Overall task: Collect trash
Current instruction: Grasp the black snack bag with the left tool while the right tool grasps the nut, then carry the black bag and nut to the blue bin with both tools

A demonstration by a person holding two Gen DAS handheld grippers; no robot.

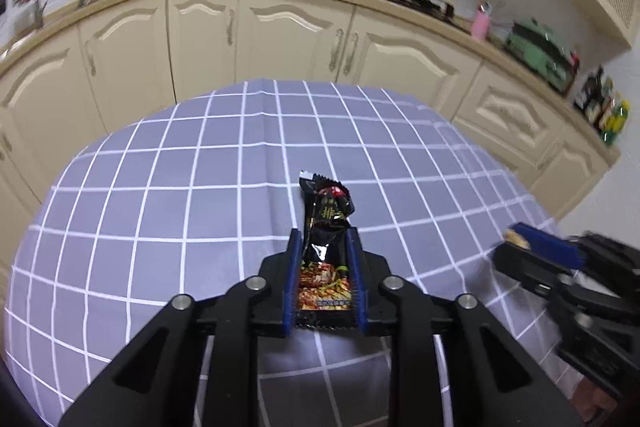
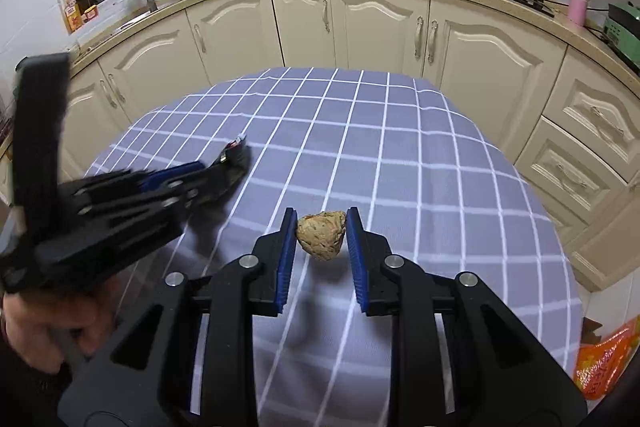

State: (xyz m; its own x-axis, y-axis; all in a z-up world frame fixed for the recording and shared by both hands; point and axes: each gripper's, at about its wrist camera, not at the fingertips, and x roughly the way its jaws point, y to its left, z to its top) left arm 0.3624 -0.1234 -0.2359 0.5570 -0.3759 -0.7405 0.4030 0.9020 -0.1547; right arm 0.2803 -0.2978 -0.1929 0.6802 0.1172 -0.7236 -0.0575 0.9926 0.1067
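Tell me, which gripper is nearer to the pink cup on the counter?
Right. The right gripper, shut on a tan lump, is on the pink cup's side of the table. The left gripper, shut on a black wrapper, is farther away.

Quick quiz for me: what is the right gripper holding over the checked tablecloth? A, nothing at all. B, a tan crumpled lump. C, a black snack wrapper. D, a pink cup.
B: in the right wrist view the right gripper is shut on a tan crumpled lump, while the black snack wrapper sits in the left gripper.
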